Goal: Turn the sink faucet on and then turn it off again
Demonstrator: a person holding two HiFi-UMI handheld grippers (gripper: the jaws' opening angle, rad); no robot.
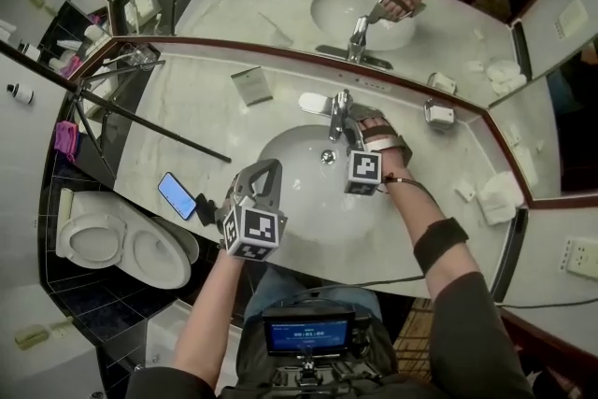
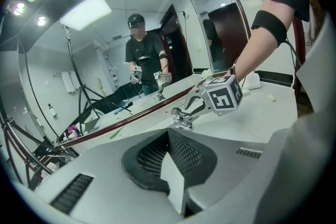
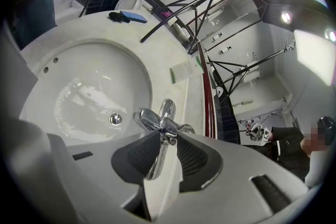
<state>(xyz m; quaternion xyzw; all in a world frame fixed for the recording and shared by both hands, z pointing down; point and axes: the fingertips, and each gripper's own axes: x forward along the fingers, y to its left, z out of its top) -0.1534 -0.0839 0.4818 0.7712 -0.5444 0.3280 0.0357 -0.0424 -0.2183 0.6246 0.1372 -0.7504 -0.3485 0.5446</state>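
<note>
While your right gripper [image 1: 349,120] reaches over the sink [image 1: 299,210] to the faucet [image 1: 338,107] at the back of the basin, its jaws stand partly apart with the chrome lever [image 3: 156,160] running between the two pads. That lever lies close along one pad, and a strip of pale counter shows between it and the other, so you have no squeeze on it. Water glistens in the basin around the drain [image 3: 115,119]. Your left gripper [image 1: 264,173] hangs over the sink's front rim, well apart from the faucet, jaws pressed together on nothing.
</note>
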